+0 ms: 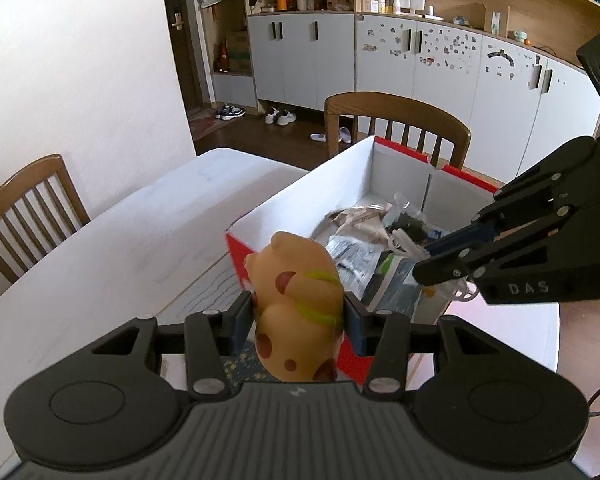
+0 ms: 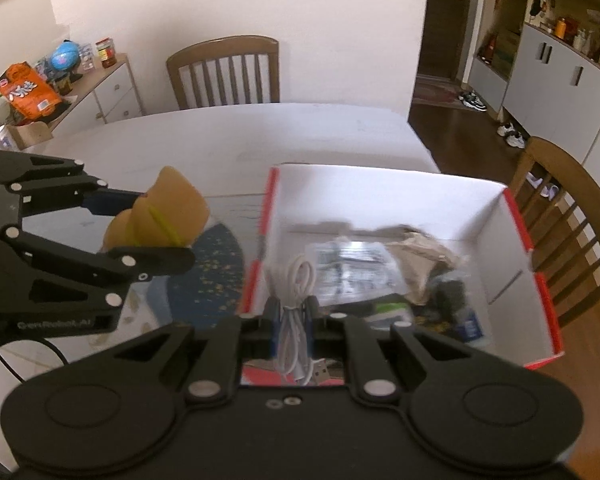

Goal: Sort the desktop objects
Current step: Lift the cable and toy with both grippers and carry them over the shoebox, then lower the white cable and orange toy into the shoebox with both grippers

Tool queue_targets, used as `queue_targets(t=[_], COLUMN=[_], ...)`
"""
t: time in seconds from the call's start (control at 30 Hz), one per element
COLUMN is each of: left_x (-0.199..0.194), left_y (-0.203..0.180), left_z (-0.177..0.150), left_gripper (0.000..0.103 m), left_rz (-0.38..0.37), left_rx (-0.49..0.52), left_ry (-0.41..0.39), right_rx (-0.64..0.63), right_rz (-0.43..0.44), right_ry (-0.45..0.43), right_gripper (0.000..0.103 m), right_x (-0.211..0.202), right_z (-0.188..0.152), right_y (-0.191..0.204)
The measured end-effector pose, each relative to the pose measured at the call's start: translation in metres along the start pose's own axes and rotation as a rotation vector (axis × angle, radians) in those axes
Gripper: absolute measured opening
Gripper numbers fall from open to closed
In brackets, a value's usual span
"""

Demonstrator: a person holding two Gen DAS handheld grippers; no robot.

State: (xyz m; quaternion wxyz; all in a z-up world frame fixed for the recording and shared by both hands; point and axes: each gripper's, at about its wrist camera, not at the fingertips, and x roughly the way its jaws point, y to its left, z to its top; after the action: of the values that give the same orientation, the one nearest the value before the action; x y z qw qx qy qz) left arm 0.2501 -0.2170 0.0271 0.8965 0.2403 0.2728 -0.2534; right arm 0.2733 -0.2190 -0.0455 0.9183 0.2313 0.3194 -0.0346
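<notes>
My left gripper (image 1: 299, 312) is shut on an orange spotted toy animal (image 1: 296, 300) with yellow-green stripes, held just above the near corner of the red and white box (image 1: 332, 176). The same toy (image 2: 160, 216) shows in the right wrist view, left of the box (image 2: 496, 224). My right gripper (image 2: 292, 312) is shut on a coiled white USB cable (image 2: 296, 312), over the box's near edge. In the left wrist view the right gripper (image 1: 432, 258) reaches in from the right above the box. Inside the box lie plastic packets (image 2: 348, 264) and crumpled paper (image 2: 416, 256).
The white table (image 1: 100, 248) stretches left of the box, with a dark blue starry mat (image 2: 216, 276) beside it. Wooden chairs (image 1: 396, 124) stand at the far side and at the left (image 1: 24, 212). A sideboard with snacks (image 2: 24, 92) is at the back left.
</notes>
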Motion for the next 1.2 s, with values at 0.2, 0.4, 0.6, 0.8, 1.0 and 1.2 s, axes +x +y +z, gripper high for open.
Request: queue_targets(t=[0.2, 0.4, 0.6, 0.8, 1.0, 1.2], left_x=[0.020, 0.043, 0.069, 0.100, 0.131, 0.155], left_y=[-0.018, -0.033, -0.051, -0.066, -0.070, -0.070], left_z=[0.015, 0.027, 0.040, 0.053, 0.056, 0.060], left_gripper=[0.046, 0.046, 0.046, 0.046, 0.046, 0.046], left_rz=[0.002, -0.001, -0.007, -0.012, -0.015, -0.040], left_rx=[0.004, 0.008, 0.022, 0.036, 0.034, 0.011], left_ry=[0.007, 0.029, 0.059, 0.087, 0.150, 0.184], right_rx=[0.015, 0.030, 0.047, 0.065, 0.082, 0.070], right_rz=[-0.013, -0.028, -0.042, -0.052, -0.048, -0.018], right_ry=[-0.004, -0.007, 0.006, 0.022, 0.038, 0.058], right_gripper=[0.012, 0.012, 0.012, 0.012, 0.012, 0.012], right_x=[0.000, 0.004, 0.013, 0.028, 0.044, 0.058], right_z=[-0.001, -0.001, -0.002, -0.003, -0.006, -0.009], right_y=[-0.036, -0.070, -0.101, -0.124, -0.134, -0.135])
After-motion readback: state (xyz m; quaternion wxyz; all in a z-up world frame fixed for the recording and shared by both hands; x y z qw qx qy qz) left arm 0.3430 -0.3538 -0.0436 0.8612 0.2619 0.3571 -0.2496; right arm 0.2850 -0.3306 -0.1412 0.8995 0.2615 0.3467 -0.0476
